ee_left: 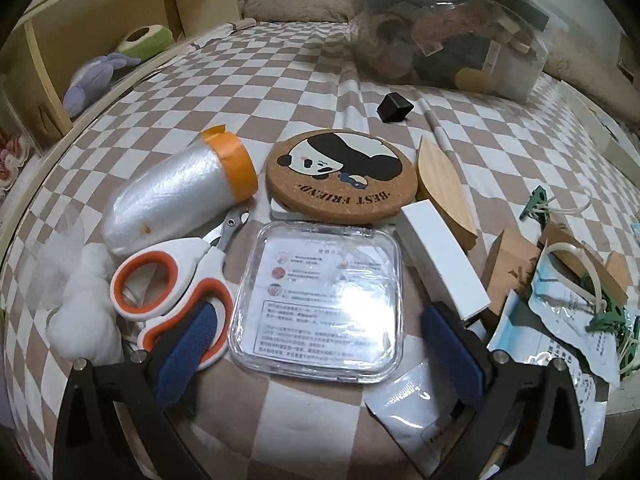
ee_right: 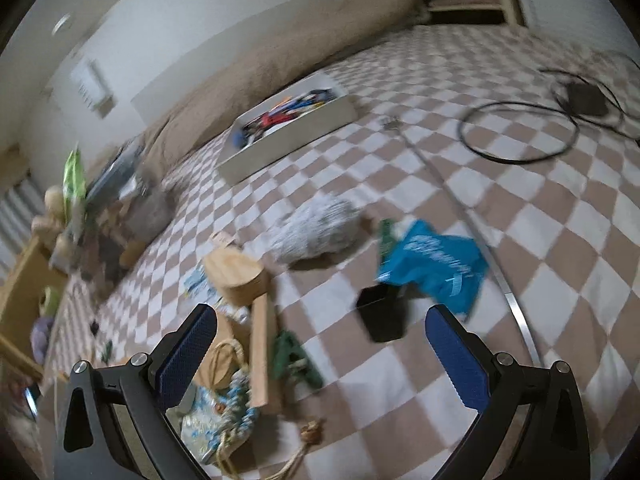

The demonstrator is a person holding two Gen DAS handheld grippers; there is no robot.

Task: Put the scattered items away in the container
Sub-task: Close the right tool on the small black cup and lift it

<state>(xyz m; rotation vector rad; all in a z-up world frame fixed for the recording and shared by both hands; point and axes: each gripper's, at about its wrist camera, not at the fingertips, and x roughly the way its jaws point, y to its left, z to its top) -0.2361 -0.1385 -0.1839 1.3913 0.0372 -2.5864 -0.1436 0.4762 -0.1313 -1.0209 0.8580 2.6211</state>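
My left gripper (ee_left: 320,340) is open, its jaws on either side of a clear square plastic case (ee_left: 320,300) lying on the checked bedspread. Orange-and-white clippers (ee_left: 176,288) lie left of the case, a cork panda coaster (ee_left: 340,172) beyond it, a white box (ee_left: 444,264) to its right. My right gripper (ee_right: 320,344) is open and empty above the bed. A small black cube (ee_right: 382,314) sits between its fingers, farther off. A white container (ee_right: 288,128) with mixed items stands far back. A wooden mallet (ee_right: 248,288) lies left; a blue packet (ee_right: 436,268) lies right.
A film roll with orange tape (ee_left: 180,196), cotton wads (ee_left: 80,312), a wooden leaf dish (ee_left: 444,188), and torn packets with green ties (ee_left: 580,292) crowd the left view. A clear bag of items (ee_left: 448,36) sits behind. A black cable (ee_right: 520,128) lies on the bed.
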